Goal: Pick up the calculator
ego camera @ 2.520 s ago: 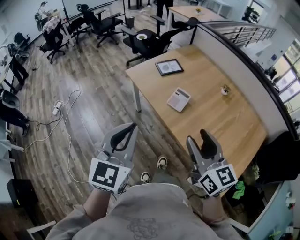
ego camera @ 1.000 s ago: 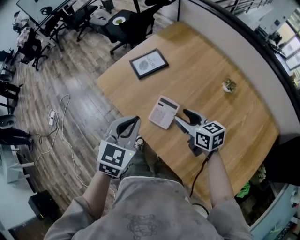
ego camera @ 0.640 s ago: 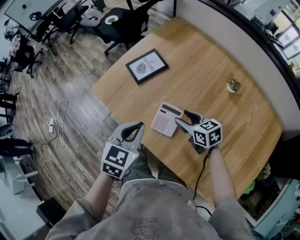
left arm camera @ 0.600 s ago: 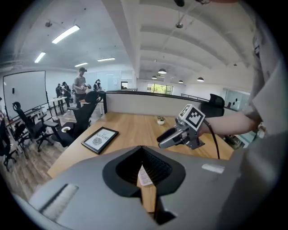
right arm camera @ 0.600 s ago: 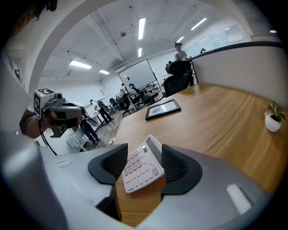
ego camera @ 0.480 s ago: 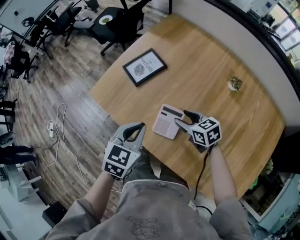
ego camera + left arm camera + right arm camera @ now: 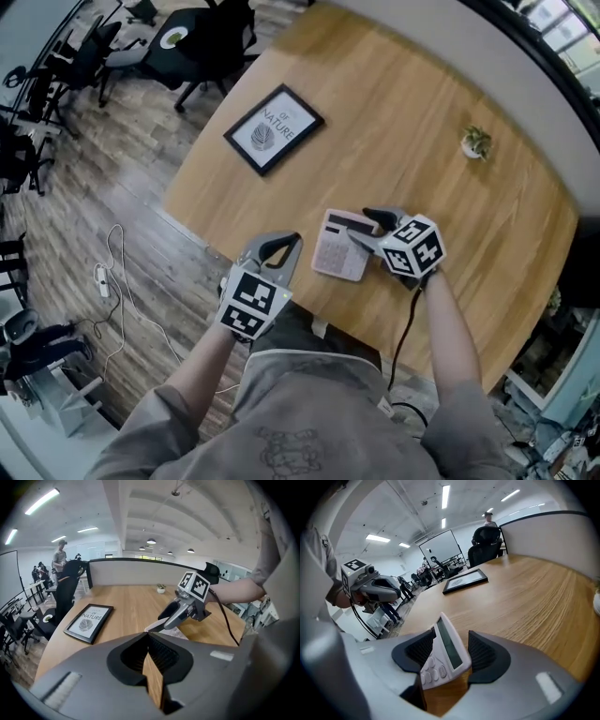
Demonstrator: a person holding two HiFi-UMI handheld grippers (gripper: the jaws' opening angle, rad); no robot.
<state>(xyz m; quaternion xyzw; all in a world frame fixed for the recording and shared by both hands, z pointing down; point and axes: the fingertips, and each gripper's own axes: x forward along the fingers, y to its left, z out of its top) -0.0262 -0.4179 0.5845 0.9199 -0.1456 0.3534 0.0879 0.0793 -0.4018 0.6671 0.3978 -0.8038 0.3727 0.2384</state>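
A white calculator (image 7: 338, 247) with a dark display lies on the wooden table (image 7: 403, 112), near its front edge. My right gripper (image 7: 365, 226) is open and straddles the calculator's right end. In the right gripper view the calculator (image 7: 445, 651) stands tilted between the two pads and leans toward the left one, with a gap on its right. My left gripper (image 7: 293, 240) is shut and empty, hanging just off the table's front edge, left of the calculator. In the left gripper view the right gripper (image 7: 161, 620) reaches down onto the calculator's edge.
A black-framed picture (image 7: 274, 128) lies at the table's far left. A small potted plant (image 7: 476, 142) stands at the far right by the partition wall. Office chairs (image 7: 178, 37) stand beyond the table. A cable and power strip (image 7: 101, 277) lie on the floor to the left.
I walked up to the table. My right gripper moved in over the calculator's right end and now straddles it. The left gripper came closer to the table edge, still shut.
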